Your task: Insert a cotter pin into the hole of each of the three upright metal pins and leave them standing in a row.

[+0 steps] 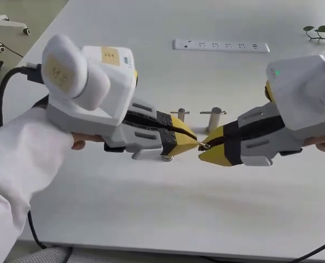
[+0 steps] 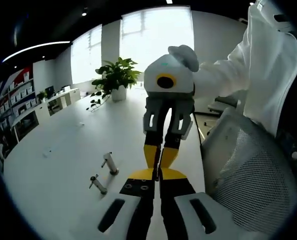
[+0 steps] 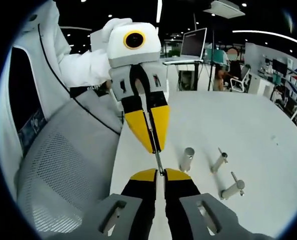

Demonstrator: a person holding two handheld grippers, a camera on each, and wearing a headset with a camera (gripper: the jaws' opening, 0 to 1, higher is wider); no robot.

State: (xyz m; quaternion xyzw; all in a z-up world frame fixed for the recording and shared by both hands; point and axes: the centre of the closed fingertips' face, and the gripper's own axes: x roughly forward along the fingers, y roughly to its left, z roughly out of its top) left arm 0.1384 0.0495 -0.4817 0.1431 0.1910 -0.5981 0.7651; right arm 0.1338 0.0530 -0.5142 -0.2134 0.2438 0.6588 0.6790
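One white workbench (image 1: 151, 208), one potted plant (image 2: 116, 75)

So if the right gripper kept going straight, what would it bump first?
The left gripper: its yellow tips face the right gripper almost nose to nose, with just a thin cotter pin bridging them.

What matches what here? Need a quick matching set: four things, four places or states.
1. cotter pin
2. bare metal pin
3. power strip
4. plant

A. lying flat, far side of table
B. gripped between left tool and right tool
C. far right of table
D. upright, no cross pin

Pairs: 1-B, 2-D, 3-A, 4-C
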